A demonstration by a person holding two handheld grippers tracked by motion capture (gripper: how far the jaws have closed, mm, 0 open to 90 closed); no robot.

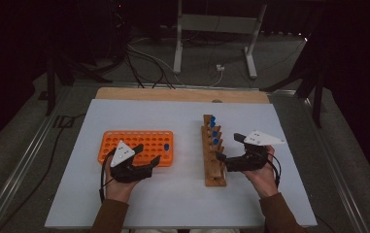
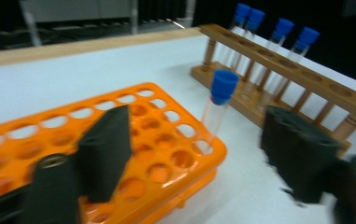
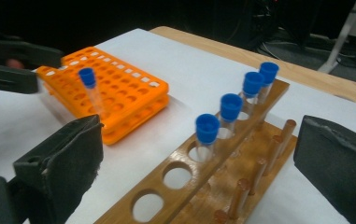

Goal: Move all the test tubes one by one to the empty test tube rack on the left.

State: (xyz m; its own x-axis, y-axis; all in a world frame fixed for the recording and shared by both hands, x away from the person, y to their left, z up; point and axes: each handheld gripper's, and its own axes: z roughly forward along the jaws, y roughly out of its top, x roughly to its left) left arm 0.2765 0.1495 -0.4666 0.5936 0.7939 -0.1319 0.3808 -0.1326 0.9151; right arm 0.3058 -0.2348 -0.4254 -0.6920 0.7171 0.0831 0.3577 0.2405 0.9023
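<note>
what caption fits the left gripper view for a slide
Open left tool beside a blue-capped tube standing in the orange rack.

On the table (image 1: 182, 204) before you, the perforated tray (image 1: 136, 147) lies to your left with one capped tube (image 1: 166, 146) standing in its right end, and the wooden rack (image 1: 214, 153) stands to your right holding four tubes (image 1: 213, 130) at its far end.
</note>
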